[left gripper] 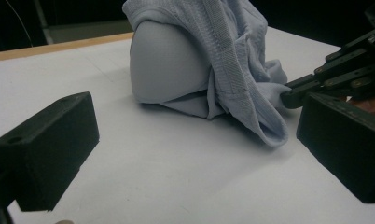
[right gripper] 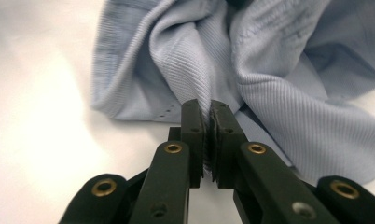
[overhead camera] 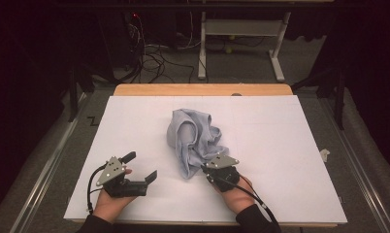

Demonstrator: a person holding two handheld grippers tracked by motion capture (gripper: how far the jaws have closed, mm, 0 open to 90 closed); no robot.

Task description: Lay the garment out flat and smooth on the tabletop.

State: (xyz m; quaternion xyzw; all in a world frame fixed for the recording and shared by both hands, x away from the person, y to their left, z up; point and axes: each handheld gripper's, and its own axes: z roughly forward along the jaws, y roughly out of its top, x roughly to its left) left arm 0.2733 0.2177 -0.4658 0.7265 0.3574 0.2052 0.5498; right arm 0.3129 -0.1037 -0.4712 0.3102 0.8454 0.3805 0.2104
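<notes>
A crumpled light-blue ribbed garment [overhead camera: 193, 138] lies in a heap on the white table sheet [overhead camera: 280, 145]. My right gripper [overhead camera: 206, 169] sits at the heap's near edge, its jaws shut on a fold of the garment [right gripper: 207, 93]; the fabric is pinched between the two black pads [right gripper: 193, 135]. My left gripper [overhead camera: 142, 167] rests on the sheet to the left of the garment, open, nothing between its fingers [left gripper: 50, 149]. From the left gripper view the garment [left gripper: 199, 60] bulges upward and the right gripper [left gripper: 295, 95] meets its edge.
The wooden table edge [overhead camera: 203, 90] runs along the far side. A small white scrap [overhead camera: 324, 155] lies beside the table on the right. Beyond the table stand a desk frame [overhead camera: 241, 39] and tangled cables [overhead camera: 154, 58] on the floor.
</notes>
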